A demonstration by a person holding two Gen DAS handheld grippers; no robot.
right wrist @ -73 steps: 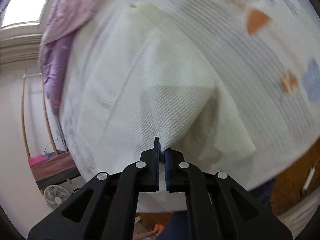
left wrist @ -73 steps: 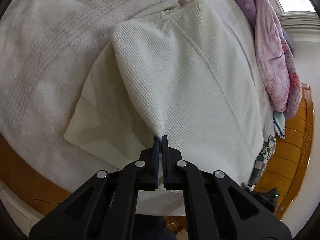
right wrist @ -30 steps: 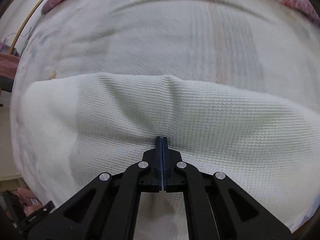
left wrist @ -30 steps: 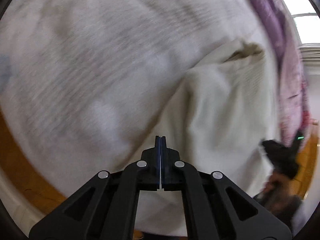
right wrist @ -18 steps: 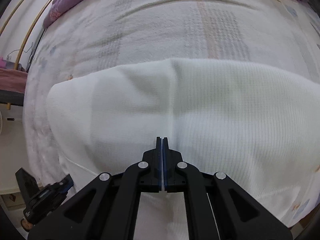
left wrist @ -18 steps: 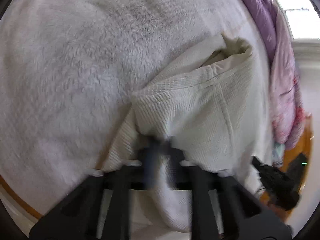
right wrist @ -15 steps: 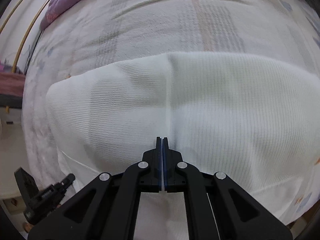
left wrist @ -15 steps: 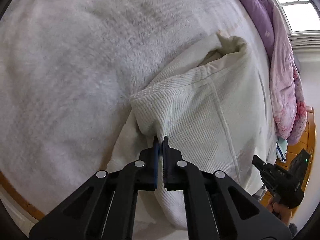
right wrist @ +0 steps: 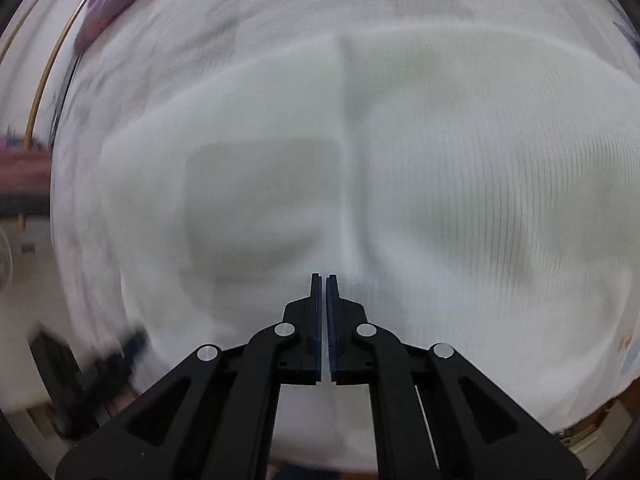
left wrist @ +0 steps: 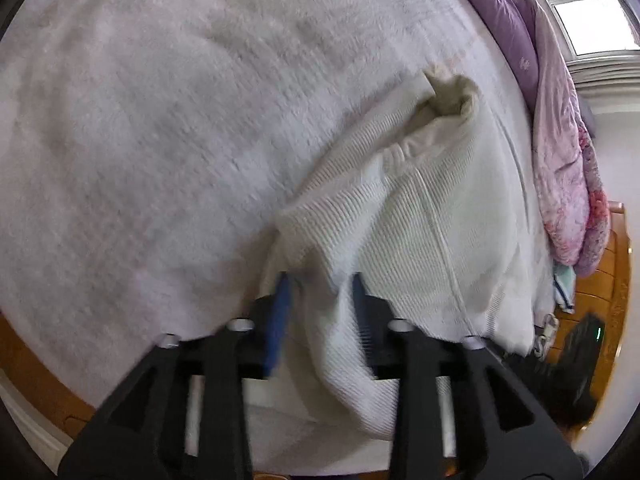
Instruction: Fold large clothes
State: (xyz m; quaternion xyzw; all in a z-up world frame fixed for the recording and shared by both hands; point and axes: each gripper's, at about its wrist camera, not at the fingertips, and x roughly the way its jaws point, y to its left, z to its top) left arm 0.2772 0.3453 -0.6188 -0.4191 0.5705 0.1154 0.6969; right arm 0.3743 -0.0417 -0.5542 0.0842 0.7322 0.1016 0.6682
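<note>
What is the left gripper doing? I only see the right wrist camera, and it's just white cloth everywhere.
Observer: The left gripper has its jaws opening, with a hanging fold of the white garment between them.
Operator: Does the garment have a hole anywhere?
Observer: Yes, its far end gapes open and shows a cream inside.
Operator: Is there a window?
Observer: Yes, a bright window at the top right, behind a purple and pink quilt.

Left gripper (left wrist: 320, 280) jaws now opening around the garment's (left wrist: 420, 232) fold
</note>
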